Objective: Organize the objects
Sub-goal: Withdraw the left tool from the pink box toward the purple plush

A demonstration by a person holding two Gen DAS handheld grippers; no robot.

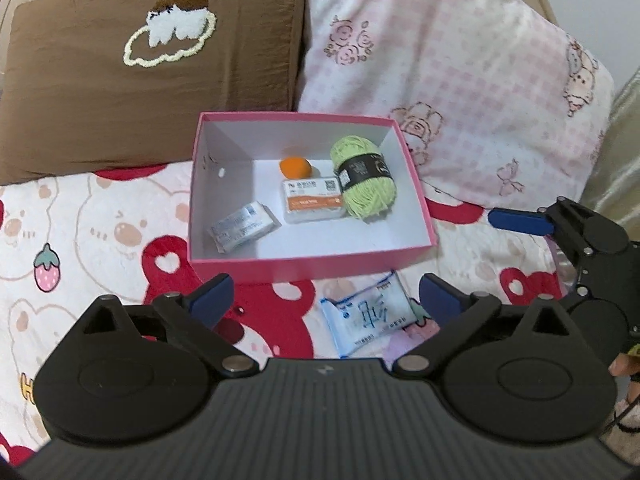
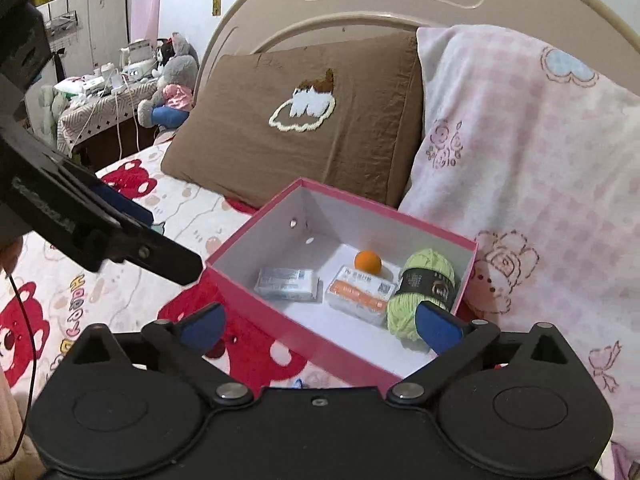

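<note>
Hovering wide and empty, left tongs (image 1: pixel 326 294) and right tongs (image 2: pixel 320 322) face the pink box (image 1: pixel 420 200) at frame centre, already holding yarn skein (image 1: pixel 364 178), orange ball (image 1: pixel 295 168) and two packets, while one tissue pack (image 1: pixel 370 314) waits on the bed below it.

The black body of the left gripper (image 1: pixel 326 300) is covering the bedspread's (image 1: pixel 80 240) near stretch and is clipping the lower corner of the blue-printed packet (image 1: pixel 366 314). The labels on the two packs inside the pink box (image 1: pixel 316 270) are staying too small to read. From the right wrist, the right gripper (image 2: pixel 320 326) is hiding the box's near corner and part of the green yarn (image 2: pixel 424 292). The packet is showing there only as a sliver of blue.
</note>
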